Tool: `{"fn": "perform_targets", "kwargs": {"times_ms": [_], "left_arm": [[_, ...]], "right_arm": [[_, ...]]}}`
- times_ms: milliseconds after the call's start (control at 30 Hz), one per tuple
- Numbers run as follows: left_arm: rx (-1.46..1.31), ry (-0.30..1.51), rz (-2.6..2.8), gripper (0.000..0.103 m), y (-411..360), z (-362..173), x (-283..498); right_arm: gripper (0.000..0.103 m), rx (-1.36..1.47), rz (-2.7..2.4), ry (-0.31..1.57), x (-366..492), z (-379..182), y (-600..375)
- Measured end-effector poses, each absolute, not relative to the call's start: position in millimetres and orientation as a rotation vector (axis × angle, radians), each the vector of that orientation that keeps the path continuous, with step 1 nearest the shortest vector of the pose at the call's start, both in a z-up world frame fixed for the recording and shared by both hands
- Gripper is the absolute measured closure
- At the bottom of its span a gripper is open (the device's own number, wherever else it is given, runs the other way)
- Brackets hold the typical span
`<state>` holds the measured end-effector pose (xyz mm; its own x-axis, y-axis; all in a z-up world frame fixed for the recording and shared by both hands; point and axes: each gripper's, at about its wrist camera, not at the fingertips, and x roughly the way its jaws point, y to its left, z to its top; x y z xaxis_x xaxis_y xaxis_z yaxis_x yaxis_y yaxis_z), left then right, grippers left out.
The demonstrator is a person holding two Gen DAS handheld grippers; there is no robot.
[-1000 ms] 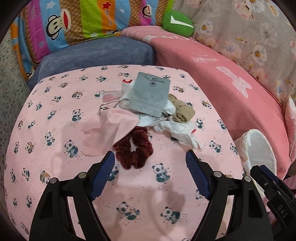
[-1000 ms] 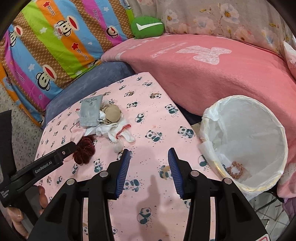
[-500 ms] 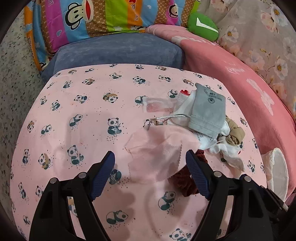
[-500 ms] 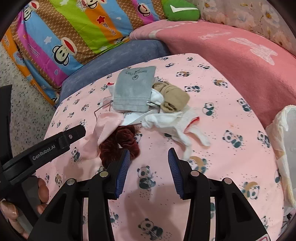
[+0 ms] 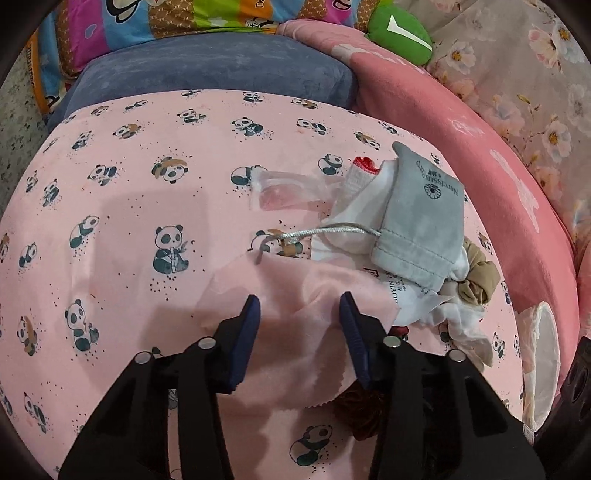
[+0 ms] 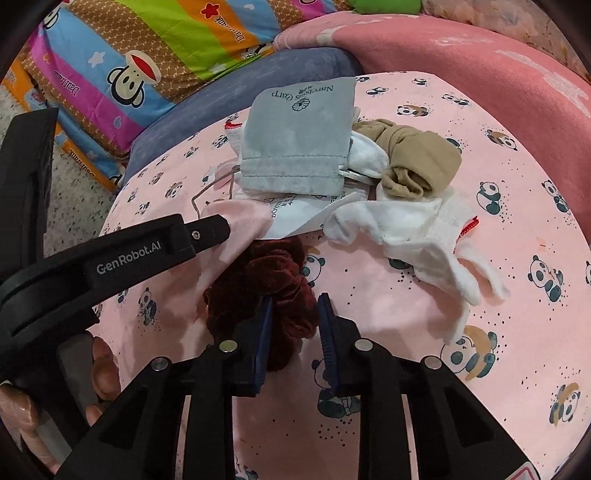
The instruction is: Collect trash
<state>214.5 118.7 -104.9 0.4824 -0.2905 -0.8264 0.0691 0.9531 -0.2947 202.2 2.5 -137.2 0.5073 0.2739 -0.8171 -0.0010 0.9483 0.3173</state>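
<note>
A heap of trash lies on the panda-print table [image 5: 122,206]: a pink cloth [image 5: 299,288], a dark red scrunchie [image 6: 266,280], a grey drawstring pouch [image 6: 299,136], a white cloth [image 6: 417,236], a tan bundle [image 6: 413,158] and a clear plastic bag [image 5: 288,188]. My left gripper [image 5: 299,314] is partly closed with its jaws either side of a fold of the pink cloth. My right gripper [image 6: 293,314] has narrowed around the scrunchie's near edge, blue pads touching or nearly touching it.
A white-lined trash bin [image 5: 543,354] stands at the table's right edge. Behind the table are a blue cushion [image 5: 221,70], a pink blanket [image 5: 480,155], a striped monkey pillow [image 6: 140,62] and a green plush [image 5: 399,33].
Both grippers moved in on the heap and narrowed their jaws. The left came over the pink cloth; the right came down onto the scrunchie.
</note>
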Motion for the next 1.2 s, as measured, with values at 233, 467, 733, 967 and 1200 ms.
{"fn": "perform_targets", "kwargs": {"times_ms": [233,467,733,967,1200], "left_arm": [[-0.233,1.03,-0.24,0.091,115.7,-92.0,187.1],[-0.211,0.999,-0.245,0.098,103.5,-74.2,169.4],[-0.184,0.965,-0.282,0.1,84.0,-51.2,147.0],[-0.155,1.018,-0.287,0.094,64.6,-59.7,133.1],[-0.095,1.026,-0.231,0.026,67.5,-84.4,135.0]], "right_arm": [[0.091,0.313,0.181,1.032,178.6,-134.1,-4.3],[0.093,0.33,0.163,0.99,145.6,-115.3,-20.8],[0.094,0.356,0.116,0.896,112.7,-80.3,-54.4],[0.094,0.377,0.081,0.852,93.4,-62.5,-79.1],[0.094,0.39,0.071,0.848,91.4,-60.6,-90.0]]}}
